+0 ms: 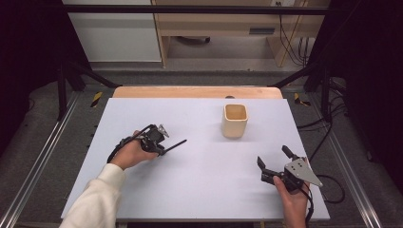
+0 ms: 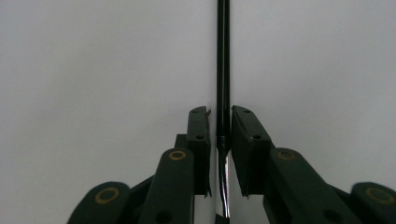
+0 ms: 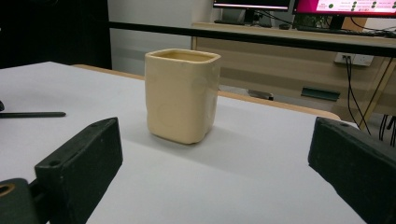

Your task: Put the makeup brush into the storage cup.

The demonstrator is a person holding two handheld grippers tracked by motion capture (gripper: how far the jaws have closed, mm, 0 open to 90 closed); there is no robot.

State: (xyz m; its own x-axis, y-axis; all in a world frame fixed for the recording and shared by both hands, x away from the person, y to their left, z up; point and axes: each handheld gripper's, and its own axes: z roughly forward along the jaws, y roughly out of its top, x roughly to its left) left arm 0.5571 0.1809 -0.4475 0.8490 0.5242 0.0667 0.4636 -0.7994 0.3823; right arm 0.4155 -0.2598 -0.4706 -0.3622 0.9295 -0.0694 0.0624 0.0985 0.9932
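Observation:
A thin black pen [image 2: 223, 56] runs straight out between the jaws of my left gripper [image 2: 219, 122], which is shut on its lower end. From above, the left gripper [image 1: 160, 148] sits at the table's left-middle, and the pen [image 1: 176, 144] points right toward a cream square cup [image 1: 235, 120]. The cup stands upright and looks empty. My right gripper [image 1: 273, 156] is open near the front right, aimed at the cup [image 3: 182, 95], with nothing between its jaws [image 3: 215, 158]. The pen's tip [image 3: 32, 114] pokes in at that view's left edge.
The pale grey table top [image 1: 199, 180] lies on a wooden board [image 1: 195, 91]. Beyond the far edge stand a wooden desk [image 3: 299, 60] with monitors, and cables [image 1: 297, 42]. Black frame posts flank the table on both sides.

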